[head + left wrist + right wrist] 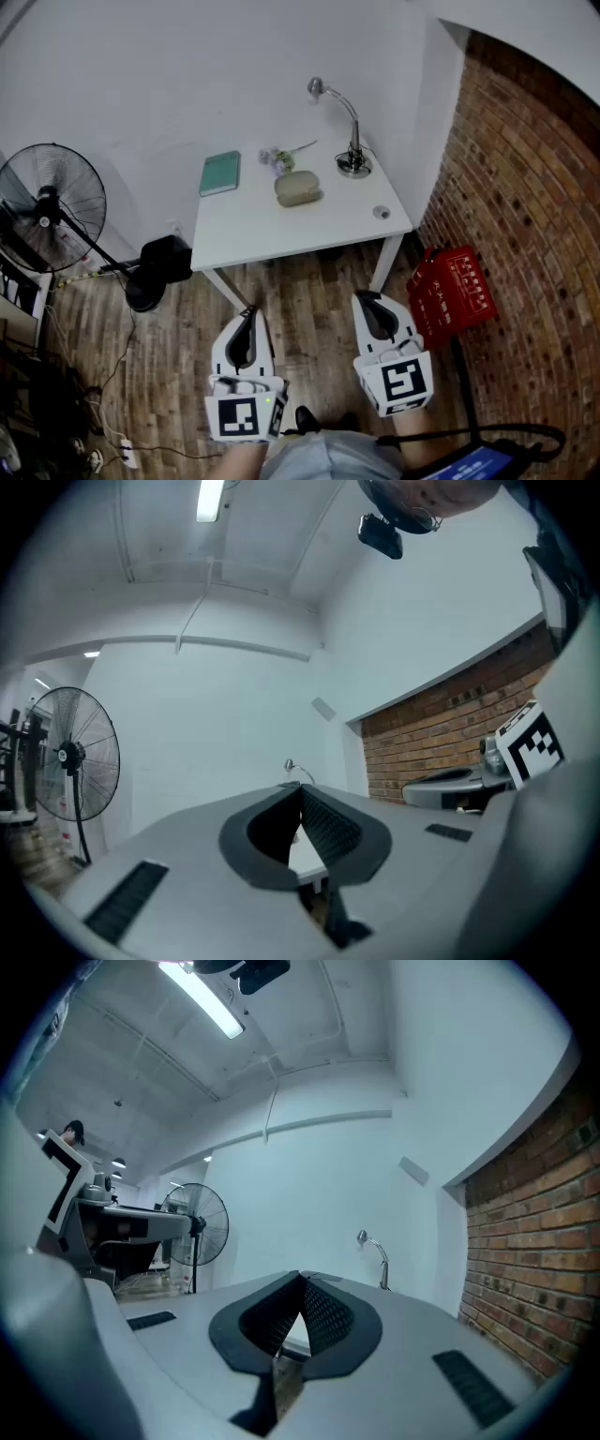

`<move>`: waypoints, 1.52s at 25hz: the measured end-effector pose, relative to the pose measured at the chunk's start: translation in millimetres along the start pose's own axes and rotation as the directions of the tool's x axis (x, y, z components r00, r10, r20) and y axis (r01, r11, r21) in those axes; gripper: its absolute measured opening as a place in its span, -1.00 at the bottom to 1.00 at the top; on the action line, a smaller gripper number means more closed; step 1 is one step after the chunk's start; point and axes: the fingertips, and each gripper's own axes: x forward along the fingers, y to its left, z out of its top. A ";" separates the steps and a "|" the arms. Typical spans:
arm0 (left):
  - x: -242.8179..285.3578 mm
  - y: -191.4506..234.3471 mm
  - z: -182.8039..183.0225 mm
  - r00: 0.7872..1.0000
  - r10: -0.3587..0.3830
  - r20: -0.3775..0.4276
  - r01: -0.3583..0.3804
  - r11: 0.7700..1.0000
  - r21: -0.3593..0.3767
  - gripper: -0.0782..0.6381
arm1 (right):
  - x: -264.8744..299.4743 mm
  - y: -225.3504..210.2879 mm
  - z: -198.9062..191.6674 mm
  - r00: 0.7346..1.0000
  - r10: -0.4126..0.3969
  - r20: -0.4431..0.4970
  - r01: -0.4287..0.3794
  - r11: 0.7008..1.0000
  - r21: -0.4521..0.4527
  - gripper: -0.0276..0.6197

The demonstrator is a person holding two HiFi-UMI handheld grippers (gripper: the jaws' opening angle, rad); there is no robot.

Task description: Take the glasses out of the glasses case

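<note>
Glasses case [298,188], tan and apparently closed, is lying near the middle of the white table [281,234], well apart from both grippers. Nearest the person, the left gripper [249,314] and the right gripper [364,300] are hovering side by side over the wooden floor [309,300], pointing toward the table's front edge. Each is clenched, its jaw tips meeting with nothing between them. A red crate [453,292] is sitting on the floor beside the right table leg, by the brick wall [525,187]. A small round object [381,212] is lying near the table's front right corner. Beyond the case, a teal notebook [220,173], a sprig-like item [277,157] too small to identify, and a gooseneck desk lamp [353,164] are sitting toward the white wall. A floor fan [47,206] is standing far left.
</note>
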 end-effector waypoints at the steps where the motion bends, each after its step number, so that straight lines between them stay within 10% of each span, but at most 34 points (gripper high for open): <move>1: 0.2 0.1 0.0 1.000 -0.001 0.003 0.001 1.000 0.000 -0.76 | 0.1 0.1 -0.3 1.000 -0.001 -0.001 0.001 1.000 0.001 -0.87; 12: 2.2 8.9 0.9 1.000 -0.007 -0.003 0.007 1.000 -0.005 -0.76 | 4.2 2.6 4.7 1.000 -0.023 0.017 0.023 1.000 0.013 -0.87; 16: 3.3 19.4 -4.2 1.000 -0.025 -0.003 0.025 1.000 -0.010 -0.76 | 11.5 6.8 8.1 1.000 -0.017 0.026 0.016 0.999 0.034 -0.24; 38: 84.7 61.6 -57.2 0.992 -0.076 -0.097 0.075 0.997 -0.021 -0.76 | 84.9 -18.5 -21.9 0.993 -0.113 -0.019 0.113 0.993 0.036 -0.23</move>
